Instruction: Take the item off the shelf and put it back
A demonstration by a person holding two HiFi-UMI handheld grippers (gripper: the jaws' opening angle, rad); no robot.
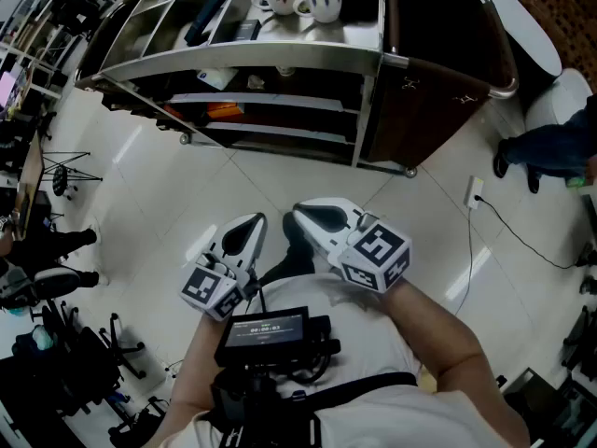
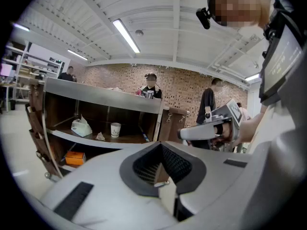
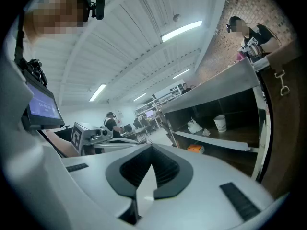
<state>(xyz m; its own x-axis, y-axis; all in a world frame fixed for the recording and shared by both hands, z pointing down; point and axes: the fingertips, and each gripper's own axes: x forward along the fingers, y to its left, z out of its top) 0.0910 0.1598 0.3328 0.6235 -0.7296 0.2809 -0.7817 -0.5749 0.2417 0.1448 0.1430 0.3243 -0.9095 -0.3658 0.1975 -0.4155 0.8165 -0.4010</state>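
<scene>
I record two matching units. The left gripper (image 1: pixel 252 224) and the right gripper (image 1: pixel 306 215) have smooth white shells, each with a black ribbed lining round the jaw mouth and flat black strips set into the shell. At the rear of each is a cube faced with black-and-white square markers: left cube (image 1: pixel 213 288), right cube (image 1: pixel 378 254). A black cable (image 1: pixel 262 294) trails from behind the left cube. Behind both grippers the person wears a white short-sleeved shirt (image 1: pixel 373 339), a black strap (image 1: pixel 373 384) and a black screen unit (image 1: pixel 269 329).

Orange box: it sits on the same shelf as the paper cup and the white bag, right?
No. The orange box sits a level lower than the paper cup and the white bag; the left gripper view shows it.
</scene>
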